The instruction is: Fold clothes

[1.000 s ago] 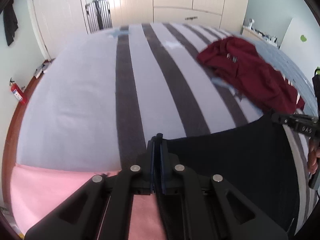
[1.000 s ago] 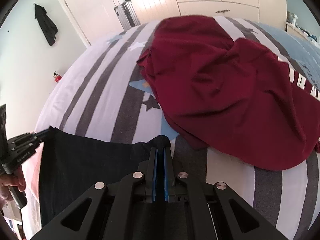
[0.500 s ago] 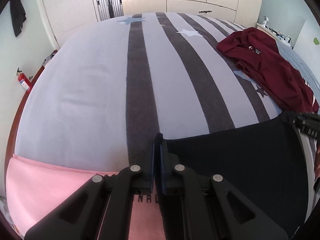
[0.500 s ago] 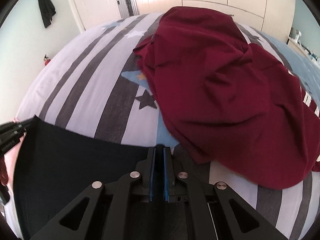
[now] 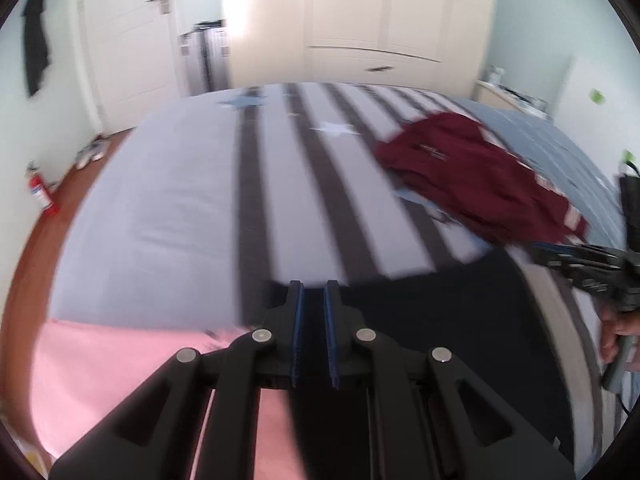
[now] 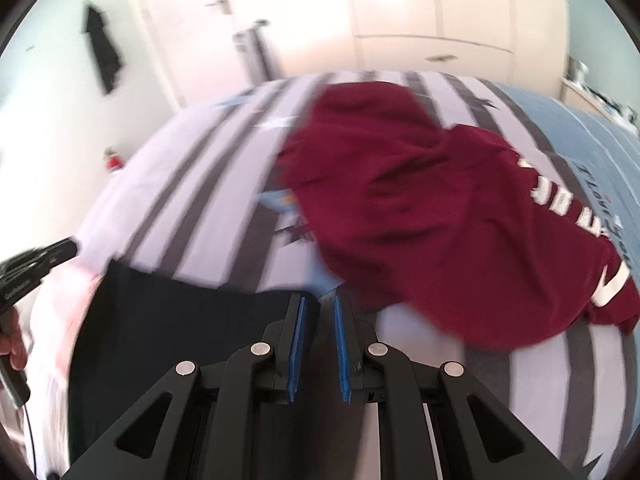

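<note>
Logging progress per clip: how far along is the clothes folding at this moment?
Early. The black garment lies spread flat on the bed. In hand: left gripper and right gripper stand open at its far edge. Left: the maroon garment, a crumpled heap.

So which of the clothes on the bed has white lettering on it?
The maroon garment, lying crumpled further up the bed. The black one by the tools and the pink one show no lettering.
</note>
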The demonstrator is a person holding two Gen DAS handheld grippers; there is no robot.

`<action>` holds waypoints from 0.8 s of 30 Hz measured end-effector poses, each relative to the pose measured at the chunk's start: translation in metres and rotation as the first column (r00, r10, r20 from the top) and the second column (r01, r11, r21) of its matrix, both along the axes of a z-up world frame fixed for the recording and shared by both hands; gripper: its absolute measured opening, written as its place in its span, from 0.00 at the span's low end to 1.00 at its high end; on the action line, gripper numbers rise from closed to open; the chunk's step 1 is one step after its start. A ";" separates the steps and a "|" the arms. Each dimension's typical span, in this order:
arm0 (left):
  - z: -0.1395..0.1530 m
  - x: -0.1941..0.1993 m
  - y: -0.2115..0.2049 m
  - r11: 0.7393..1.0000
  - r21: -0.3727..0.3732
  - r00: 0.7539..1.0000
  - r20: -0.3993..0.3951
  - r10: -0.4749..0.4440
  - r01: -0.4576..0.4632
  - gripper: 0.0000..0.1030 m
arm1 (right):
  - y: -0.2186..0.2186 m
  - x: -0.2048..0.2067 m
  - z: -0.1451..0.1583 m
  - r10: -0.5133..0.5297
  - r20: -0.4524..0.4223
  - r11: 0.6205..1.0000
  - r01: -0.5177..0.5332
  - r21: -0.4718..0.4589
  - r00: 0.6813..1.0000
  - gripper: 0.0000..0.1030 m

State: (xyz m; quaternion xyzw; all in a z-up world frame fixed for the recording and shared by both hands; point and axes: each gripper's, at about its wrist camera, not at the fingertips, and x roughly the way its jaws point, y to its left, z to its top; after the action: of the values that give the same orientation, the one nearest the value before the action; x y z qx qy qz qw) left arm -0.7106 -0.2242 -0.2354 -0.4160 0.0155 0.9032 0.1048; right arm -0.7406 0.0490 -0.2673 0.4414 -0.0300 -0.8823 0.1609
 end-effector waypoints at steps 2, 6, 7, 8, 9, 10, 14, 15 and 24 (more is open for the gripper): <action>-0.011 0.006 0.016 1.000 0.009 0.999 0.023 -0.025 0.025 0.08 | -0.021 0.009 -0.013 0.047 0.004 0.999 -0.047 -0.014 0.999 0.12; -0.043 -0.011 0.024 1.000 0.020 0.996 0.082 0.019 -0.021 0.08 | -0.042 -0.004 -0.033 0.034 0.032 0.999 -0.034 0.020 0.999 0.12; -0.050 -0.016 0.021 0.999 0.010 0.994 0.098 0.038 -0.039 0.08 | -0.041 -0.016 -0.040 0.025 0.052 0.999 -0.026 0.024 0.998 0.12; -0.058 -0.020 0.015 0.998 -0.009 0.991 0.116 0.062 -0.062 0.08 | -0.041 -0.023 -0.046 0.016 0.070 0.999 -0.018 0.028 0.997 0.12; -0.064 -0.024 0.010 0.996 -0.022 0.987 0.132 0.089 -0.087 0.08 | -0.041 -0.023 -0.049 0.008 0.082 0.999 -0.011 0.037 0.997 0.11; -0.068 -0.026 0.004 0.994 -0.019 0.983 0.144 0.112 -0.110 0.08 | -0.040 -0.027 -0.052 0.005 0.090 0.999 -0.010 0.051 0.996 0.06; -0.073 -0.031 -0.018 0.989 -0.015 0.976 0.161 0.149 -0.149 0.02 | -0.031 -0.035 -0.053 0.004 0.081 0.997 -0.011 0.079 0.997 0.00; -0.073 -0.031 -0.021 0.990 -0.016 0.977 0.160 0.140 -0.139 0.02 | -0.025 -0.038 -0.054 -0.014 0.081 0.997 0.007 0.082 0.997 0.00; -0.042 -0.005 -0.033 0.978 0.069 0.978 0.086 0.192 -0.198 0.02 | 0.007 -0.029 -0.030 -0.086 0.029 0.995 0.084 0.054 0.996 0.04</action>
State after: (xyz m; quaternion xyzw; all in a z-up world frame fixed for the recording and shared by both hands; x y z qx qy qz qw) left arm -0.7159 -0.2575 -0.2769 -0.4464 -0.0646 0.8919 0.0323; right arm -0.7693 0.0557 -0.2974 0.4575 -0.0279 -0.8818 0.1109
